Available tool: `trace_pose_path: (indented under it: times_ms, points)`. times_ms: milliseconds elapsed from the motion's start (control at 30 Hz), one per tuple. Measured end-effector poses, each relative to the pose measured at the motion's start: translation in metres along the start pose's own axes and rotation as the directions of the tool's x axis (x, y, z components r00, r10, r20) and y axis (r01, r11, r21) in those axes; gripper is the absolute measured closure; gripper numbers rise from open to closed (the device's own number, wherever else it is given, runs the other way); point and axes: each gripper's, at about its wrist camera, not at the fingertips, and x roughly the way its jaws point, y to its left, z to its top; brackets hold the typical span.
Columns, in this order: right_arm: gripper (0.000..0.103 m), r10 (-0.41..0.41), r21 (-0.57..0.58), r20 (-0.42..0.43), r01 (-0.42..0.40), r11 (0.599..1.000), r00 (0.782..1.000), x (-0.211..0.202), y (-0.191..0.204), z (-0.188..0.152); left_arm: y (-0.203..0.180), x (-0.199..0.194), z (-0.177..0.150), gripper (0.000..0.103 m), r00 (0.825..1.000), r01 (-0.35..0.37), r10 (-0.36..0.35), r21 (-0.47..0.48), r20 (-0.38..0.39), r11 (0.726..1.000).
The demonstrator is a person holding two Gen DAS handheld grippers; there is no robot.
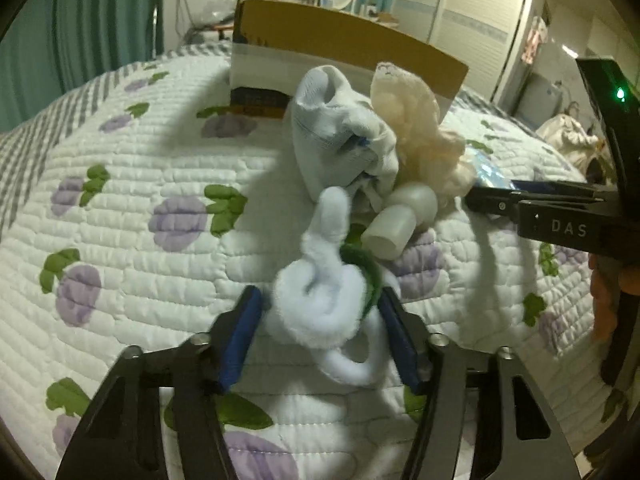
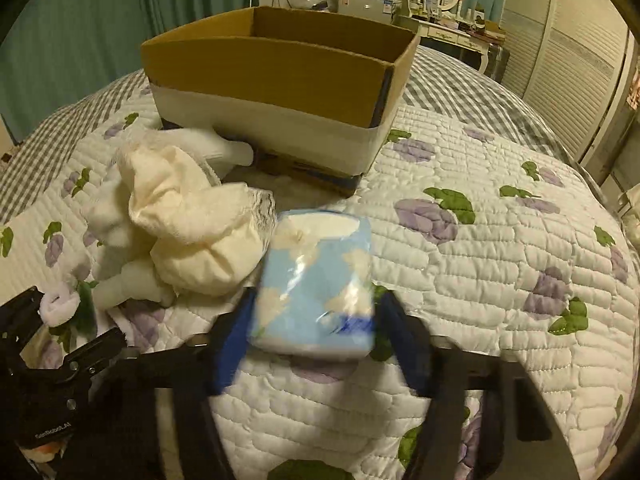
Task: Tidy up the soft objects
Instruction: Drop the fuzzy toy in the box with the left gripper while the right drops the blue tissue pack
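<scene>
A pile of soft things lies on the quilted bed in front of a cardboard box. In the left wrist view my left gripper is shut on a white fluffy roll with a green band. Beyond it lie a white plastic bottle, a pale blue sock and a cream lace-edged cloth. In the right wrist view my right gripper is shut on a light blue tissue pack, right of the cream cloth. The right gripper also shows in the left wrist view.
The box stands open-topped at the far side of the quilt. Green curtains, a dresser with a mirror and a wardrobe stand beyond the bed. The left gripper shows at the lower left of the right wrist view.
</scene>
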Motion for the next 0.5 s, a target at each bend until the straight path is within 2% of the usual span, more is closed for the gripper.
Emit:
trace_pose_path:
  times_ms: [67,100,333,500]
  points:
    - [0.051,-0.004,-0.002,0.009,0.005,1.000,1.000,-0.005,-0.001,0.000,-0.002,-0.003,0.000,0.068,1.000,0.014,-0.014,0.010,0.001,1.000]
    - [0.051,-0.007,-0.004,0.015,0.007,1.000,1.000,-0.008,-0.001,-0.001,-0.003,-0.006,0.000,0.070,1.000,0.018,-0.018,0.019,0.003,1.000]
    - [0.052,-0.032,0.004,0.069,0.032,0.999,0.997,-0.037,0.002,-0.001,-0.007,-0.027,-0.002,0.074,0.999,0.025,-0.027,0.039,0.027,0.999]
    - [0.052,-0.040,0.044,0.123,0.035,0.998,0.992,-0.066,-0.003,0.001,-0.005,-0.051,0.009,0.074,0.997,0.038,-0.040,0.029,0.067,0.999]
